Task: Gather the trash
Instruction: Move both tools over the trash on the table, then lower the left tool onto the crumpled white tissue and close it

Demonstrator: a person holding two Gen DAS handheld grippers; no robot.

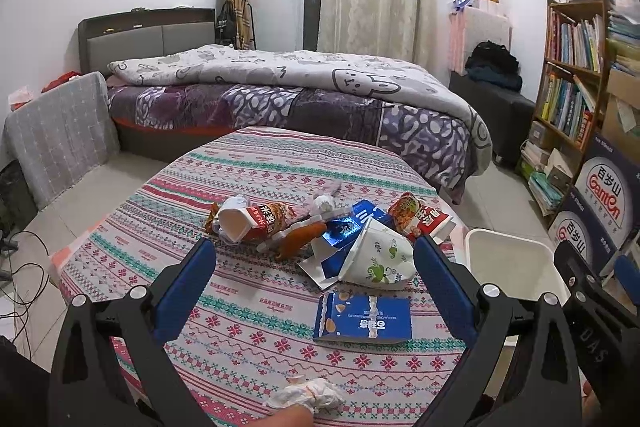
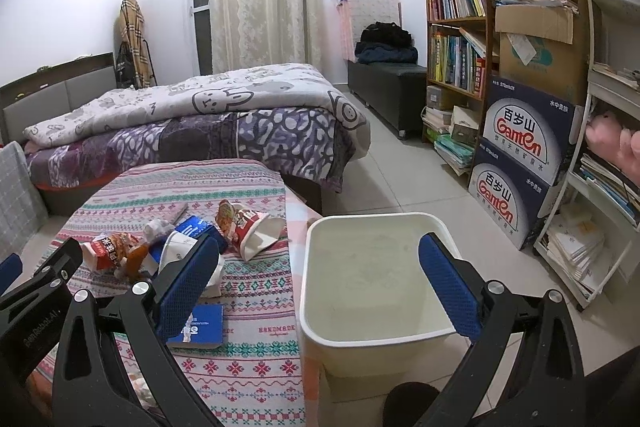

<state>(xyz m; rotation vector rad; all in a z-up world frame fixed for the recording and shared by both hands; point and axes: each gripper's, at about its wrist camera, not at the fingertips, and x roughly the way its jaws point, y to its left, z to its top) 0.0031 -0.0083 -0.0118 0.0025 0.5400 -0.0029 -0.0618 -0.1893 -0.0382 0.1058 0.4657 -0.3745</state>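
Crumpled tissue nearest; blue box, paper cup beyond.

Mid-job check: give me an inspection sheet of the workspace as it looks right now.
Surface: table under a patterned cloth, trash spread over it.
Job's things: red snack bag, paper cup, blue packet, crumpled tissue; white bin stands beside the table, nothing seen inside.
Clutter: more wrappers at the far edge.
Grippers: left gripper open over the pile, holding nothing; right gripper open above the bin, holding nothing.
Cables: black cords on the floor, left of the table.
Surroundings: bed, bookshelf, stacked boxes.
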